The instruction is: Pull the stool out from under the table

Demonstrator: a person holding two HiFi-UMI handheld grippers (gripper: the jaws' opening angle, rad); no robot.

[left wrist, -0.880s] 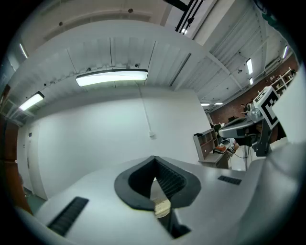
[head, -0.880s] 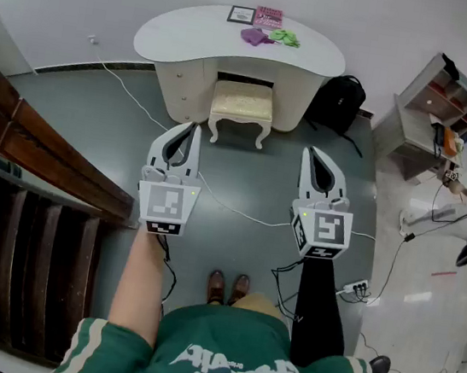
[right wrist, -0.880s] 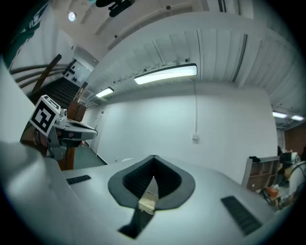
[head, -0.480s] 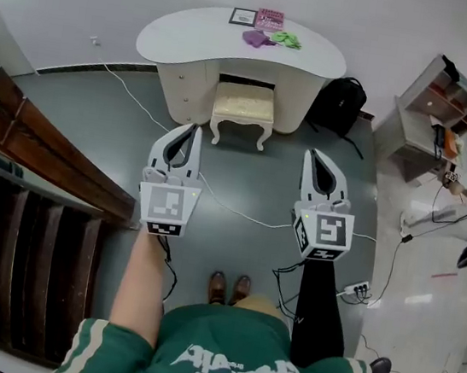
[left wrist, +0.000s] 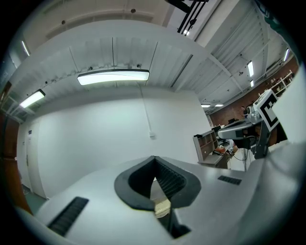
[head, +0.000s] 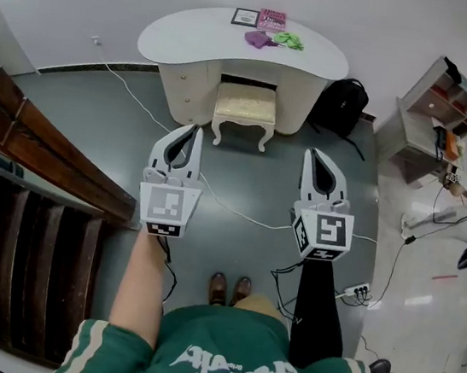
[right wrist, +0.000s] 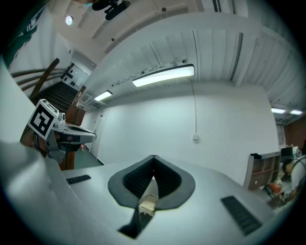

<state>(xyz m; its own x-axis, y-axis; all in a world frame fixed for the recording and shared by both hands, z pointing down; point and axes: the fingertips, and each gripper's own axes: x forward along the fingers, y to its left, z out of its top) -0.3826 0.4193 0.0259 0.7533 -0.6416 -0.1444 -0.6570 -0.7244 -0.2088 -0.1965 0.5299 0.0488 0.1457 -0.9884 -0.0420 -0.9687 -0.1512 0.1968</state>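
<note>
left gripper [head: 196, 128]: jaws fully shut, nothing in them; held level in the air, pointing at the table [head: 194, 40]
right gripper [head: 311, 152]: same, shut and empty, alongside the left with a gap between them
jaw check: in the left gripper view [left wrist: 154, 158] and the right gripper view [right wrist: 153, 158] my ribbed pads meet at the tip, nothing clamped
stool [head: 244, 105]: on the floor in the kneehole of the table, back part under the top, front edge and two front legs out in the open
stool vs grippers: straight ahead, roughly centred between my two gripper lines, well apart from both tips, no contact
step: I judge it's the approach, pull not begun
risk 1: jaws are shut, so I must open before reaching or I only shove the stool deeper under
risk 2: padded seat and curved apron look like poor holds; the pads may slip off when I pull
risk 3: an uneven pull from one side could twist the stool into the cabinet sides
risk 4: cable [head: 238, 213] crosses the floor between me and the stool; the legs or my shoes [head: 229, 288] could snag it
risk 5: a high grip plus legs dragging on the floor may tip it toward me
</note>
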